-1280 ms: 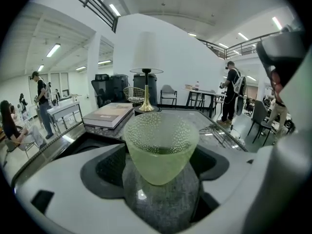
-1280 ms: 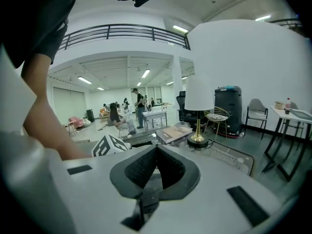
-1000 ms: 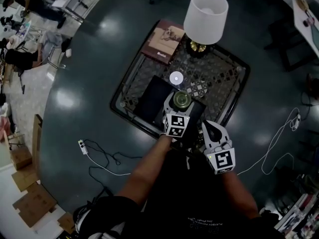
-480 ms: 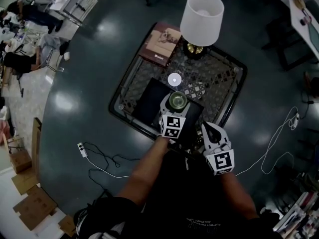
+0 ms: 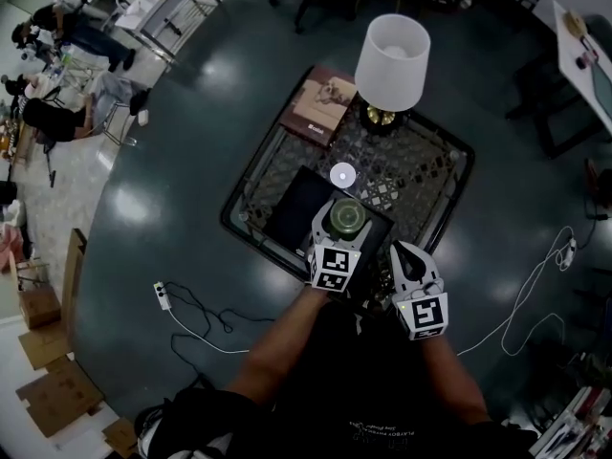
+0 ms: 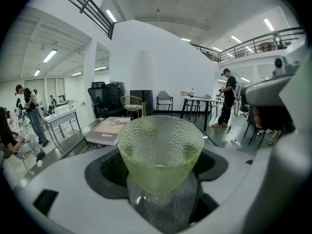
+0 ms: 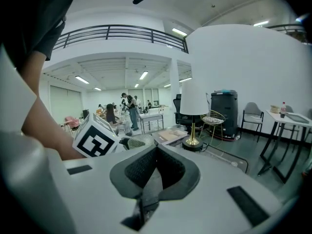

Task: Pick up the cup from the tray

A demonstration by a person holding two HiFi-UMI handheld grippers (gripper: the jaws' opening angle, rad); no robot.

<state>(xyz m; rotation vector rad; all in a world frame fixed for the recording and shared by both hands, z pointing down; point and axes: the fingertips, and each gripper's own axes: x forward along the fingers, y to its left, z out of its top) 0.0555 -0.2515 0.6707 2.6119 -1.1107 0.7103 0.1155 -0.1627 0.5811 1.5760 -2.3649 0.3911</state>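
A green dimpled glass cup [image 6: 161, 152] sits upright between the jaws of my left gripper [image 6: 163, 179], which is shut on it. In the head view the cup [image 5: 347, 217] hangs above the near part of a black tray [image 5: 298, 199] on the glass table. The cup's base is hidden between the jaws. My right gripper [image 5: 409, 264] hovers just right of the left one, near the table's front edge. Its jaws are shut with nothing held [image 7: 155, 179]. From the right gripper view the left gripper's marker cube [image 7: 96, 139] shows at the left.
A lamp with a white shade [image 5: 392, 50] stands at the table's back. A book [image 5: 324, 104] lies at the back left, and a small white disc [image 5: 342, 174] sits mid-table. The table has a black rim [image 5: 248, 228]. White cables [image 5: 201, 304] trail on the floor.
The left gripper still holds the cup, which looks a little larger now, as if raised. The head view has shifted slightly. The right gripper stays beside it.
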